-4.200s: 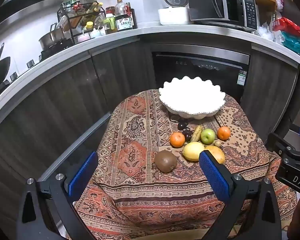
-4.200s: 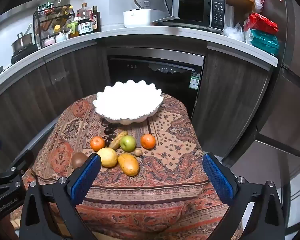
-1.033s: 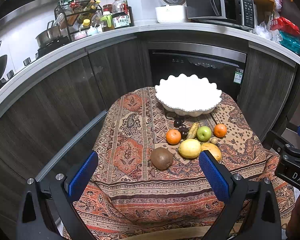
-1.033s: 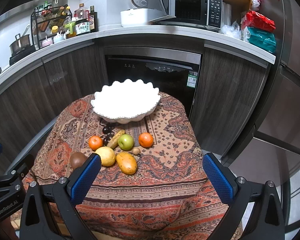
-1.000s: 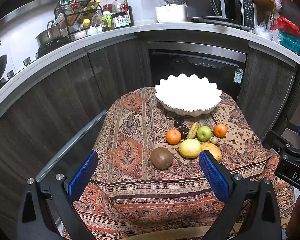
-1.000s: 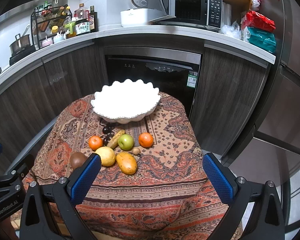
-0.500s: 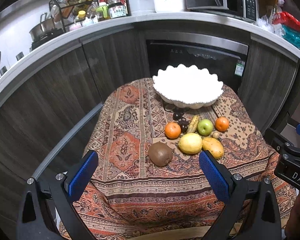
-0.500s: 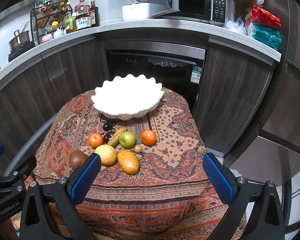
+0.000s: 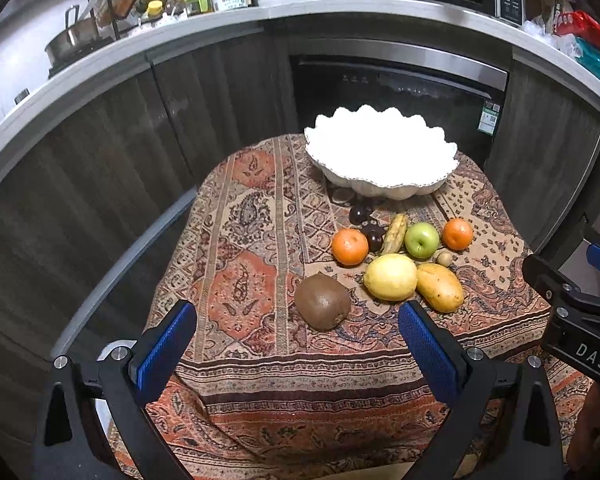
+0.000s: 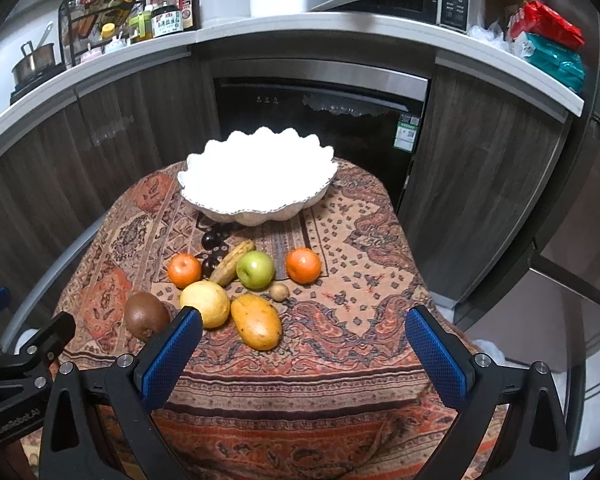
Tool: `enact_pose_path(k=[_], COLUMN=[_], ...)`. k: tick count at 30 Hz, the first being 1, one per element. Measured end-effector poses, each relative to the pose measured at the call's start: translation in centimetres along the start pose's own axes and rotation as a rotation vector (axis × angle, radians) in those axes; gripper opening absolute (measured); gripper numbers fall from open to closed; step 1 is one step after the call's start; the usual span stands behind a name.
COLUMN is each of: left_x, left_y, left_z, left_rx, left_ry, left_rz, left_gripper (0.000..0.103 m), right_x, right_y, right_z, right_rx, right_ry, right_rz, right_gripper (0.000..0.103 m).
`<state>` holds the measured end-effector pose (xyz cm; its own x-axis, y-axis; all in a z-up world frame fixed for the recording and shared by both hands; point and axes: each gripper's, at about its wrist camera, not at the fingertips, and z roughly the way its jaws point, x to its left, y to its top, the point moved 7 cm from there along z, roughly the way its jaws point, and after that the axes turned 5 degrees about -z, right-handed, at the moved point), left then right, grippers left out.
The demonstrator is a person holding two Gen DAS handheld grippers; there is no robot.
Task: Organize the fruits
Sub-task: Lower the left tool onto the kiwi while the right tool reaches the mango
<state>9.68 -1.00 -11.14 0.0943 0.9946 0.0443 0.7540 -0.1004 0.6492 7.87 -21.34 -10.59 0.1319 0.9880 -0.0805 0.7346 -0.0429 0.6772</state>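
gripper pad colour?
Blue, textured pads on black fingers, both grippers. Clearest in the right wrist view.

1. The worktop is a small table draped in a patterned red-and-tan cloth.
2. A white scalloped bowl stands at its far side.
3. Nearer lie 2 oranges, a green apple, a small banana, dark plums and a small round brown fruit.
4. Nearest sit a kiwi, a lemon and a mango, the lemon and mango just beside each other.
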Motion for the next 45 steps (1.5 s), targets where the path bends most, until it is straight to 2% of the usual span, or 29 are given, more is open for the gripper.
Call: enact_pose_path(k=[11, 30, 33, 38, 42, 45], left_x=[0.0, -0.6, -0.8, -1.1, -1.3, -1.5], left_y=[-0.1, -2.0, -2.5, -2.9, -3.2, -3.2], left_z=[4.6, 13.6, 14.5, 15.8, 16.5, 17.0], left_rx=[0.038, 0.183, 0.202, 0.227, 0.244, 0.258], left_ry=[-0.001, -0.004, -0.006, -0.016, -0.027, -0.036], left_rz=[0.004, 0.015, 0.015, 0.017, 0.007, -0.001], left_gripper=[0.102, 0.102, 0.099, 0.094, 0.09, 0.082], right_x=[1.3, 3.4, 3.7, 3.9, 4.1, 4.7], right_y=[-0.4, -2.5, -3.0, -3.6, -4.0, -4.3], right_z=[4.0, 11.9, 12.8, 14.3, 15.0, 15.5], right_rx=[0.03, 0.157, 0.173, 0.2, 0.212, 0.22], right_ry=[0.013, 0.058, 0.057, 0.065, 0.088, 0.107], right_rz=[-0.034, -0.093, -0.11, -0.124, -0.116, -0.125], right_gripper=[0.102, 0.102, 0.101, 0.09, 0.086, 0.079])
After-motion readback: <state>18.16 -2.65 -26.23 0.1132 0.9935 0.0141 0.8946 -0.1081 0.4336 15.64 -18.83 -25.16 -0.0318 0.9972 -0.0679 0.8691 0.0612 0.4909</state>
